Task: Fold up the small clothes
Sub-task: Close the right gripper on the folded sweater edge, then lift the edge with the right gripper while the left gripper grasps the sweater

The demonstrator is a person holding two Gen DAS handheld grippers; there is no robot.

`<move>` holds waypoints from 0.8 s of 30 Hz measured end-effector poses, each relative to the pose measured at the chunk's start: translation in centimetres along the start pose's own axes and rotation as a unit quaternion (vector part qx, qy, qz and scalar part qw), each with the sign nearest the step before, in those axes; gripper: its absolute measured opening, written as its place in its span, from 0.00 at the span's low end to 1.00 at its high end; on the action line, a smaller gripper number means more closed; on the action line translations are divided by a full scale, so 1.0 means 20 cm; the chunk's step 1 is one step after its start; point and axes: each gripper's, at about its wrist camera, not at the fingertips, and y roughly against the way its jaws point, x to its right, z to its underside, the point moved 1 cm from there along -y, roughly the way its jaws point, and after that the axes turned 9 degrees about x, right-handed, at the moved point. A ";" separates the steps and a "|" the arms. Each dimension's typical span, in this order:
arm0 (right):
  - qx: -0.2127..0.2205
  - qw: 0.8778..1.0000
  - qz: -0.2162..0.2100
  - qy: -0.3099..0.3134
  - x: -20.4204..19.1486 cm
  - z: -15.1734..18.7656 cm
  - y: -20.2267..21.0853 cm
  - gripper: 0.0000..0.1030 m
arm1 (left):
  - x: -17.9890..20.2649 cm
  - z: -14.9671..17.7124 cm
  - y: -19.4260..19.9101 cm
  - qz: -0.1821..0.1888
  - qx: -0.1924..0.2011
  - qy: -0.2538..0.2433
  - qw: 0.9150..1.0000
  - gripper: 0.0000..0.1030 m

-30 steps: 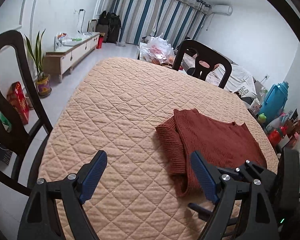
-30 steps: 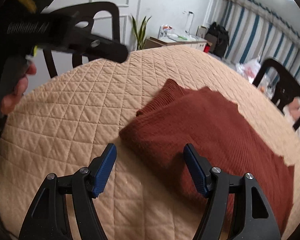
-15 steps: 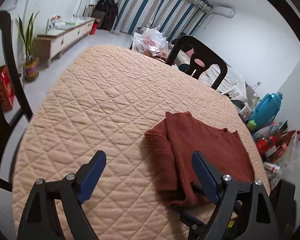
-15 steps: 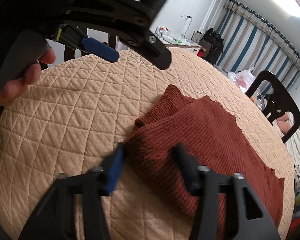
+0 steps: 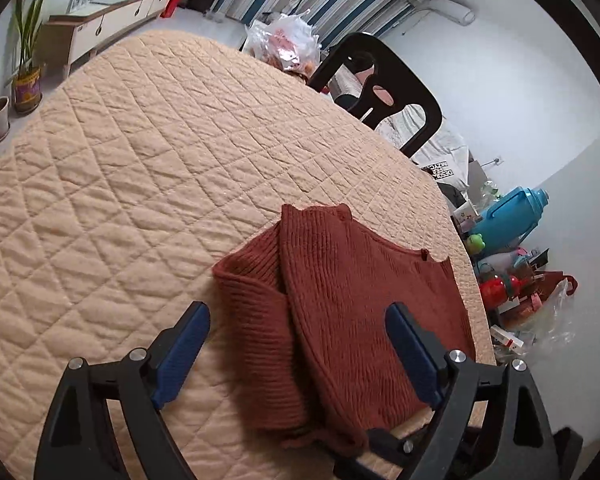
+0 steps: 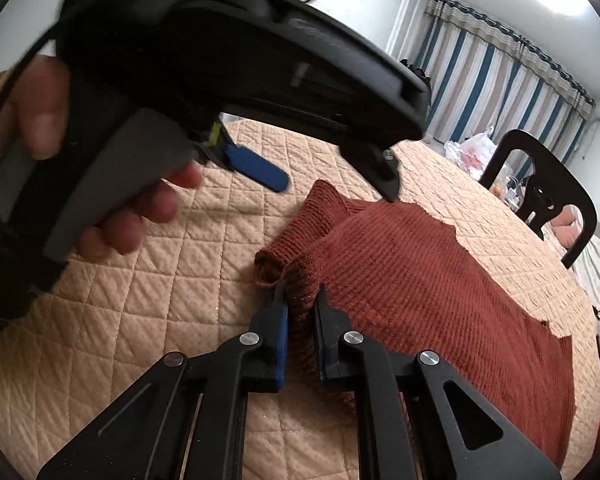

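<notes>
A rust-red knit sweater (image 5: 352, 304) lies partly folded near the right edge of the table, with a sleeve tucked along its left side. My left gripper (image 5: 296, 312) hovers open just above it, one blue pad over the quilt and the other over the sweater body. In the right wrist view the sweater (image 6: 420, 280) spreads to the right, and my right gripper (image 6: 300, 292) is closing, its pads pinching the sweater's near folded corner. The left gripper (image 6: 338, 189) hangs above the sweater's far end, held by a person's hand (image 6: 140, 216).
A beige quilted cover (image 5: 140, 200) spreads over the round table. A black chair (image 5: 380, 80) stands at the far side. Beyond the right edge are a blue jug (image 5: 512, 216), bottles and bags. A low cabinet (image 5: 112, 12) and plants (image 5: 28, 40) stand far left.
My right gripper closed from wide open onto the sweater's near corner. The left gripper moved right and down, from over bare quilt to over the sweater, and stayed open.
</notes>
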 end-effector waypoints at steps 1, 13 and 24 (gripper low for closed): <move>0.002 1.000 -0.001 -0.003 0.00 0.00 0.00 0.10 | 0.01 0.00 -0.01 0.002 -0.003 -0.003 1.000 0.88; 0.015 1.000 0.001 -0.015 0.00 0.00 0.04 0.10 | 0.01 -0.03 -0.10 0.021 -0.029 0.025 0.999 0.75; 0.017 1.000 0.001 -0.016 0.00 0.01 0.05 0.10 | 0.02 -0.04 -0.17 -0.028 -0.043 0.013 0.999 0.24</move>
